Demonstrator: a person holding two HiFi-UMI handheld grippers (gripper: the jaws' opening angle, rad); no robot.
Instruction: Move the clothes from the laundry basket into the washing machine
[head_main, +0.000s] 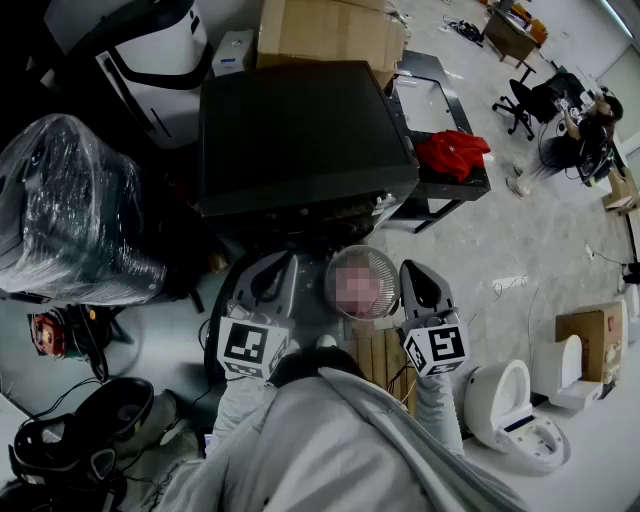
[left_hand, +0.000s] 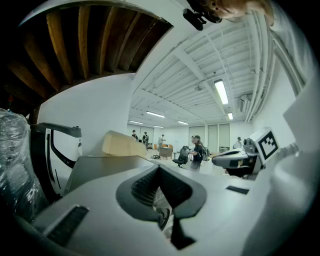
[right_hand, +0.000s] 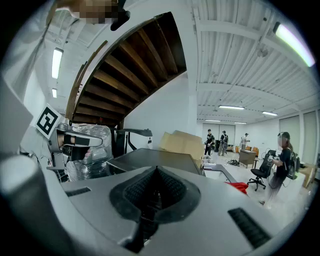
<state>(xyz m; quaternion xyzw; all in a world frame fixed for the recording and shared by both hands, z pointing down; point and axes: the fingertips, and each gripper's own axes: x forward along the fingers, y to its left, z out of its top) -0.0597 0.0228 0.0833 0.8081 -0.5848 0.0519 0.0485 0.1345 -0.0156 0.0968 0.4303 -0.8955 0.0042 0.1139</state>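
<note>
Far L: plastic-wrapped bundle (head_main: 70, 200). L claw (head_main: 272, 262) is held close in front of the person's chest, jaws pressed together w/ nothing between them. Ahead, centre: a black-topped unit (head_main: 300, 130) w/ a cardboard box (head_main: 330, 30) behind it. R claw (head_main: 420, 270) sits beside the L one, also fully closed & empty. Further R, a red garment (head_main: 455, 152) lies bunched on the near end of a dark bench (head_main: 455, 187), well apart from both claws.

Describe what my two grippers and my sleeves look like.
The left gripper and right gripper both have smooth light-grey shells, with black ribbed pads set into the jaws. Each carries a white cube printed with black square markers. The sleeves are pale grey fabric.
</note>
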